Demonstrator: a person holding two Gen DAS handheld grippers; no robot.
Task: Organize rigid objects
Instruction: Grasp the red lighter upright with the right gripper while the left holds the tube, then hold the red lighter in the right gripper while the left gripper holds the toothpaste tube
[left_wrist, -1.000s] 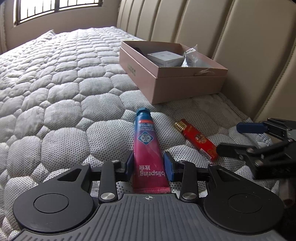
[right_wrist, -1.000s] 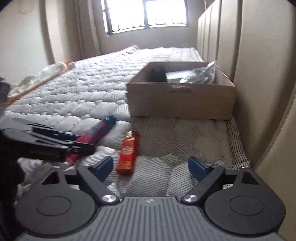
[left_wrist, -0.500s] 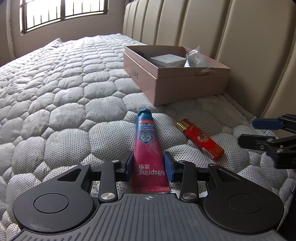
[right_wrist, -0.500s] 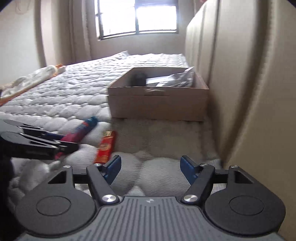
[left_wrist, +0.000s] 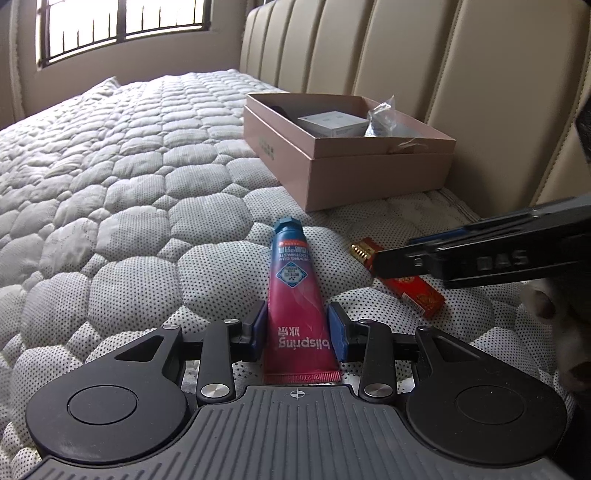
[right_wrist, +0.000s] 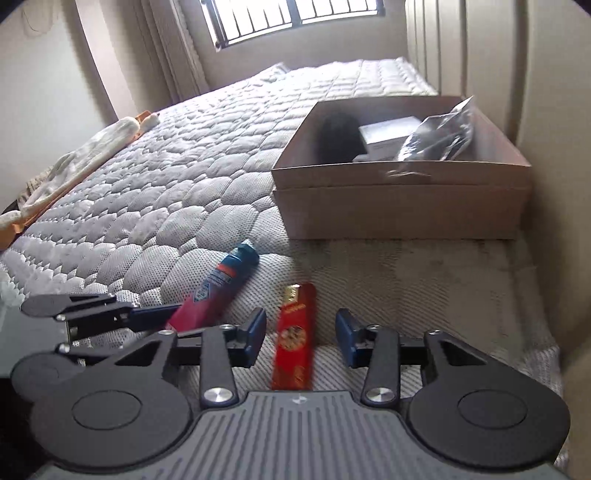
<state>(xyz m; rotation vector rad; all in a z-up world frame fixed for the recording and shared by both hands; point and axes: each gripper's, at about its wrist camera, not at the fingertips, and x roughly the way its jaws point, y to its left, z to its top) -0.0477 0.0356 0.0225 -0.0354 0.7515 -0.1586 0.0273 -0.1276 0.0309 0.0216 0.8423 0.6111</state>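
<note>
Toothpaste tube (left_wrist: 299, 295) flat on the quilted bed (left_wrist: 129, 221), crimped end between the blue pads of the left tool (left_wrist: 297, 326), cap aimed away toward the open pink box (left_wrist: 347, 162). Pads pressed against both edges of the tube: clenched on it, by the look of it, though not yet lifted off the bed. Long axis of the tube in line with the tool's fingers, so a straight lift and a forward carry toward the box seems enough, with no turn of the wrist.

Red packet (right_wrist: 294, 332) just beside the tube, on its right, lying between the spread pads of the right tool (right_wrist: 300, 338). Released, gaps on both sides, nothing gripped. Packet's length also along the fingers, slightly skewed, gold end pointing at the box. Right tool plainly the nearer for it; a squeeze probably next.

Box straight ahead of both tools, against the padded headboard (left_wrist: 424, 55), already holding a white carton (left_wrist: 330, 123) and a crinkled plastic bag (left_wrist: 382, 118).
</note>
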